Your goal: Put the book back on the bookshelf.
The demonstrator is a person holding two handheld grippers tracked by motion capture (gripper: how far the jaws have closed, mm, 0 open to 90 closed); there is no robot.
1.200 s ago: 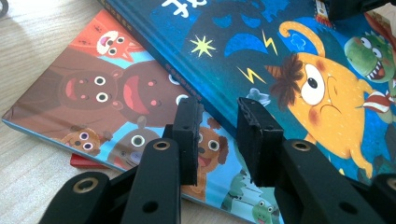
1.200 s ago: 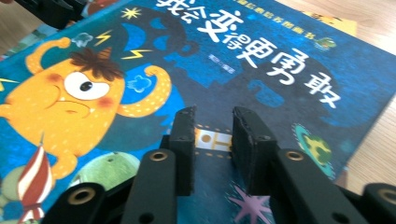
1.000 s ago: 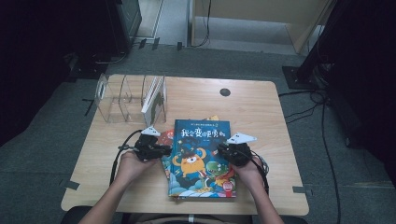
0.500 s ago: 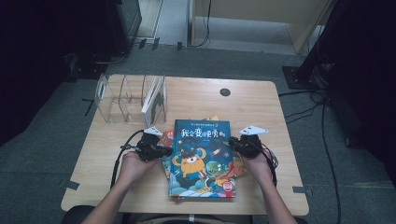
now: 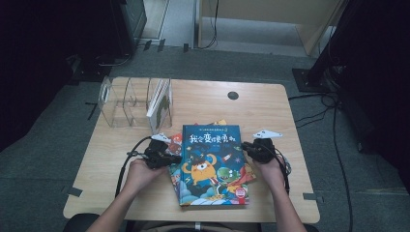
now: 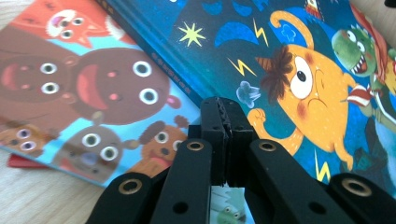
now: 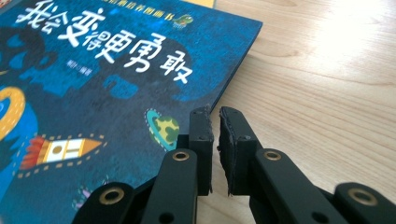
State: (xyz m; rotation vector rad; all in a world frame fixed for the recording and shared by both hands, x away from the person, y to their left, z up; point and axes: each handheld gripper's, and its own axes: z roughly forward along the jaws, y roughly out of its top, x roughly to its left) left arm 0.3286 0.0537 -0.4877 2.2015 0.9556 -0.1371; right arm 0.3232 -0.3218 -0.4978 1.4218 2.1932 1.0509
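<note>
A blue picture book (image 5: pixel 212 164) with an orange monster on its cover lies on top of a small stack at the table's front middle. My left gripper (image 5: pixel 176 158) rests at the book's left edge, jaws pressed together; in the left gripper view its tips (image 6: pixel 225 105) sit over the blue cover (image 6: pixel 289 56), beside a lower book with brown faces (image 6: pixel 93 93). My right gripper (image 5: pixel 245 146) is at the book's right edge. In the right gripper view its jaws (image 7: pixel 214 114) stand nearly together with a thin slit and nothing between them, right at the cover's edge (image 7: pixel 116 79).
A clear acrylic rack (image 5: pixel 130 104) stands at the back left of the wooden table (image 5: pixel 270 111), with one book (image 5: pixel 162 104) upright in its right slot. A cable hole (image 5: pixel 233 95) sits near the far edge. Bare wood (image 7: pixel 327 93) lies right of the stack.
My right hand has slid to the right, from over the book's cover to its right edge. The left hand and the books have stayed in place.
</note>
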